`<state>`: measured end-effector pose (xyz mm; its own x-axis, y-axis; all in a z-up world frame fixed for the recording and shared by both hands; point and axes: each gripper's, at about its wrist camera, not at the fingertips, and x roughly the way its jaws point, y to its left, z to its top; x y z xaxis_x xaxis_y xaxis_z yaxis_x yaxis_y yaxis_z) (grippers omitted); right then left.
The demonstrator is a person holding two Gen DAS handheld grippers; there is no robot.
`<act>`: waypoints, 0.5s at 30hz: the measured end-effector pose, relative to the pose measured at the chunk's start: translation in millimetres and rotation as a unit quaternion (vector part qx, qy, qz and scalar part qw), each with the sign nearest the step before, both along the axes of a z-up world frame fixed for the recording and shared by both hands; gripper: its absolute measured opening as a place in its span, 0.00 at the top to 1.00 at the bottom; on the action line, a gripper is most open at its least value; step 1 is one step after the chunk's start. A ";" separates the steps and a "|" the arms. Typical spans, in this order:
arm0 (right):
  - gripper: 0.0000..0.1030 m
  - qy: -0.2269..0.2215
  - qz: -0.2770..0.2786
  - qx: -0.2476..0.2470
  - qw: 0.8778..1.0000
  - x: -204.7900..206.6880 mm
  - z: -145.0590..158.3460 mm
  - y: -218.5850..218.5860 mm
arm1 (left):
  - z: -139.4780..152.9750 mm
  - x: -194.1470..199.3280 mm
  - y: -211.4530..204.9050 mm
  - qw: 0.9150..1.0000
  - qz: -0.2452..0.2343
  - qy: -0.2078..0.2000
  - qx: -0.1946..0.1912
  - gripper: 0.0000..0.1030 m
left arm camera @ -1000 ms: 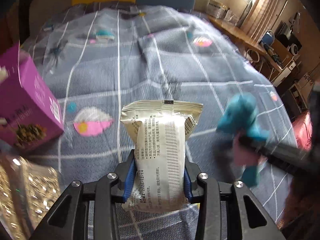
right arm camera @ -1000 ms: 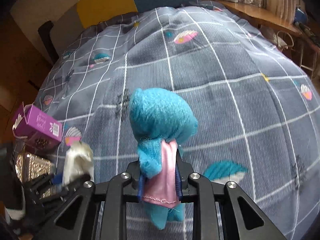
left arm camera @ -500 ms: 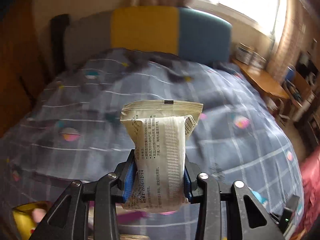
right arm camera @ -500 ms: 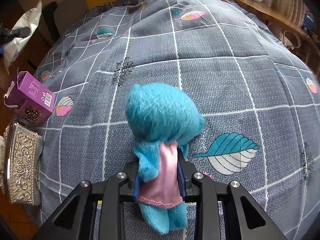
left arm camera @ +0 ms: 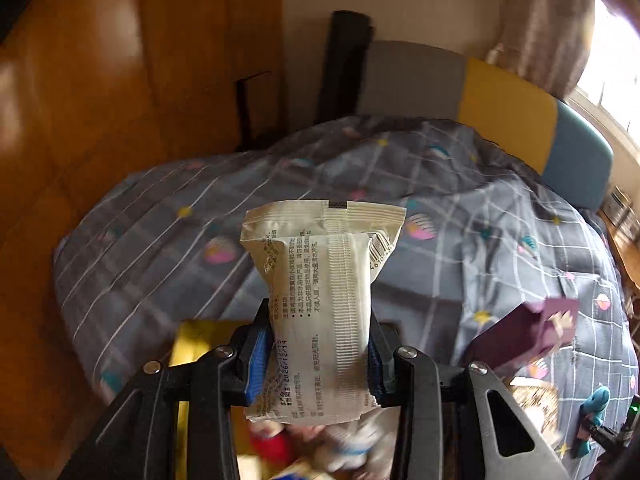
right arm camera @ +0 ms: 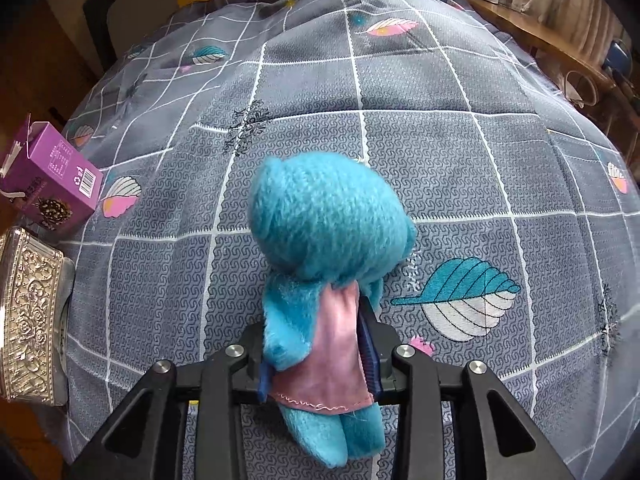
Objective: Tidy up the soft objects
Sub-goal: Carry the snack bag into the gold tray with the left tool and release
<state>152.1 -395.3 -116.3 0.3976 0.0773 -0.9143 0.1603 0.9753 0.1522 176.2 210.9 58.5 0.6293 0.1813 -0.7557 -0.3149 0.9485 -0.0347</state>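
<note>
Left gripper [left arm camera: 318, 354] clamps the soft packet [left arm camera: 320, 300], right gripper [right arm camera: 316, 354] clamps the blue plush [right arm camera: 324, 240]; squeezed packet could burst.

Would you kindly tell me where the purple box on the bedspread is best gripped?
Grip the purple box across its two narrower sides, coming from above. It lies tilted on the bedspread, and its opened flap end looks flimsy, so hold mid-body.

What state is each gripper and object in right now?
left gripper: shut on tissue pack.
tissue pack: held upright, off the bed.
right gripper: shut on plush toy.
plush toy: clamped at the body.
purple box: top flap open.
</note>
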 end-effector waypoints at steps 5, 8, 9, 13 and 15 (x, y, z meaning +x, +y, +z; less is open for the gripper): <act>0.66 -0.004 0.003 -0.012 1.000 0.5 -1.0 0.9 | -43.3 -63.2 56.5 0.997 0.053 0.023 -0.047 0.62; 0.66 -0.006 0.009 -0.025 1.000 0.1 -3.0 3.6 | -64.7 -81.3 78.3 0.994 0.073 0.034 -0.073 0.62; 0.65 -0.006 0.010 -0.027 1.000 0.2 -3.7 3.9 | -70.1 -85.0 85.0 0.993 0.076 0.036 -0.080 0.62; 0.65 -0.002 0.001 -0.022 1.000 1.9 -6.3 3.8 | -87.4 -91.6 91.0 0.992 0.065 0.042 -0.096 0.62; 0.65 0.000 -0.005 -0.029 1.000 3.0 -7.4 5.5 | -94.0 -86.7 86.6 0.994 0.040 0.046 -0.087 0.62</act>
<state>155.1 -389.8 -123.7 0.3972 0.0211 -0.9175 0.1701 0.9807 0.0962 89.5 297.5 -35.5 0.5444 0.0895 -0.8341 -0.3988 0.9023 -0.1635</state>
